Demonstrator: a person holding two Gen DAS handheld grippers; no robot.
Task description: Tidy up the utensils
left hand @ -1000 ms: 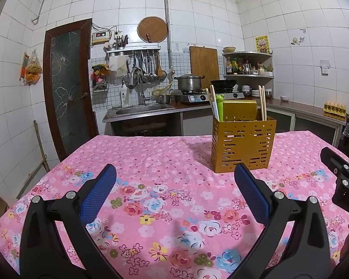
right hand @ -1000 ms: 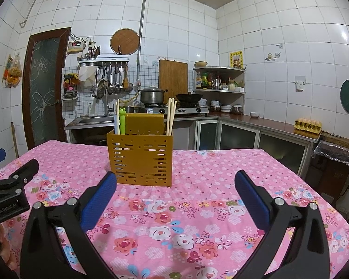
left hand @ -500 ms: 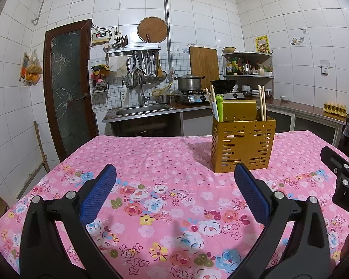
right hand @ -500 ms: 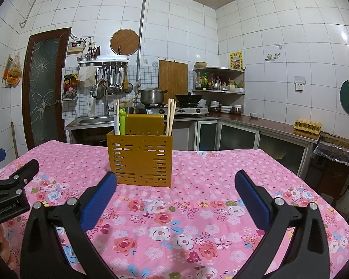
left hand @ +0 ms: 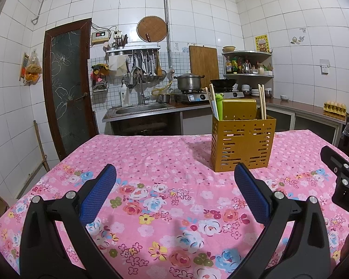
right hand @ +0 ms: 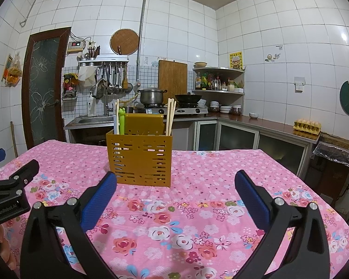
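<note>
Left gripper (left hand: 174, 186) and right gripper (right hand: 175, 187): both spread wide, holding nothing, above the floral desk (left hand: 151, 153). Beyond them, upright on the desk: orange utensil holder (right hand: 139, 160), containing chopsticks (right hand: 170, 116).

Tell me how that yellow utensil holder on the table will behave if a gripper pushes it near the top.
The utensil holder looks like thin perforated sheet, so probably light. It stands taller than its base is deep, with chopsticks rising above the rim, so a high push may tip it. On the tablecloth it may drag rather than slide.
</note>
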